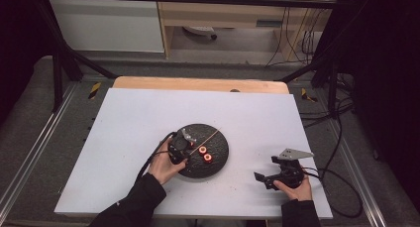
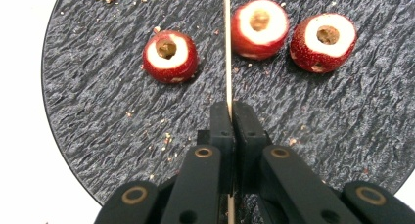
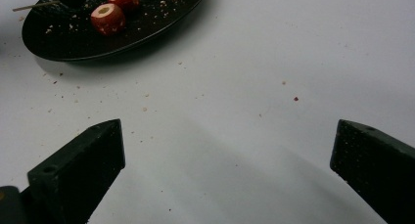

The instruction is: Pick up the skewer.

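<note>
A thin wooden skewer [image 2: 227, 48] runs straight up the left gripper view, and my left gripper [image 2: 230, 106] is shut on its lower part. Three cored red fruits with white flesh lie on the black round plate [image 2: 98, 111]: one left of the skewer [image 2: 170, 55] and two right of it [image 2: 259, 27] [image 2: 324, 41]. From above, my left gripper [image 1: 187, 145] sits over the plate's [image 1: 220, 160] left side, with the skewer [image 1: 209, 137] pointing up and right past the fruits [image 1: 205, 154]. My right gripper [image 1: 266, 168] rests open on the white table, right of the plate, with nothing between its fingers.
Fruit crumbs are scattered on the plate [image 3: 147, 23] and the white tabletop [image 3: 244, 77]. In the right gripper view my own gripper [image 3: 227, 136] looks across bare table toward the plate at upper left, with two fruits [image 3: 107, 17] on it. Cables trail off the table's right edge [image 1: 341, 197].
</note>
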A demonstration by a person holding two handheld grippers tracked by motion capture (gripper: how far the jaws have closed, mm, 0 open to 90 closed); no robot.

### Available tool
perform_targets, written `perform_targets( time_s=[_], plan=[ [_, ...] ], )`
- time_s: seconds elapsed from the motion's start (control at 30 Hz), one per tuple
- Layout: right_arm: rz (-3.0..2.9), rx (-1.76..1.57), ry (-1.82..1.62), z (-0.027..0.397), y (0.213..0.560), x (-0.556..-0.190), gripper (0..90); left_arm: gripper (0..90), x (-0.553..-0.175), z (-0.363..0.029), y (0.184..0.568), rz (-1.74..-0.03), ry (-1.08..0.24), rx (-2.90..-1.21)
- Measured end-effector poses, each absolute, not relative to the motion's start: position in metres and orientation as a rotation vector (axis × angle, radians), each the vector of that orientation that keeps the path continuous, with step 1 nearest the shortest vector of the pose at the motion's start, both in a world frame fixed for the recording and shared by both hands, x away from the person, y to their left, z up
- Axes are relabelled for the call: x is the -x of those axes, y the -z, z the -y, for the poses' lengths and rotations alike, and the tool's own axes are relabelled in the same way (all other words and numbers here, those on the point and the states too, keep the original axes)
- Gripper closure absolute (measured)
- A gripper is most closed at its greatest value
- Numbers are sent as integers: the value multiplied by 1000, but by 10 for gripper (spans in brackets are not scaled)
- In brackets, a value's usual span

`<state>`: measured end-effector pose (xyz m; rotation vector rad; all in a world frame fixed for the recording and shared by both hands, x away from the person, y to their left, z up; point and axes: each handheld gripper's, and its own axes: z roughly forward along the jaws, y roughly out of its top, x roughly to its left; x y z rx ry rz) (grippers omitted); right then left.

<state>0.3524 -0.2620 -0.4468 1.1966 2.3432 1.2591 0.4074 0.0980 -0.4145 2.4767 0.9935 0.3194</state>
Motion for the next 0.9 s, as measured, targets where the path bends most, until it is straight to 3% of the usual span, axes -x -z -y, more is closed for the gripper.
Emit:
perform_targets(
  time_s=[0.43,0.9],
  plan=[
    [-2344,-1200,-1255,262,447,-352,6,881,-403,-105,410,-990,-313,-2429],
    [-2343,-1217,-1249,260,448,-352,6,881,-389,-139,402,-979,-302,-2277]
  ],
)
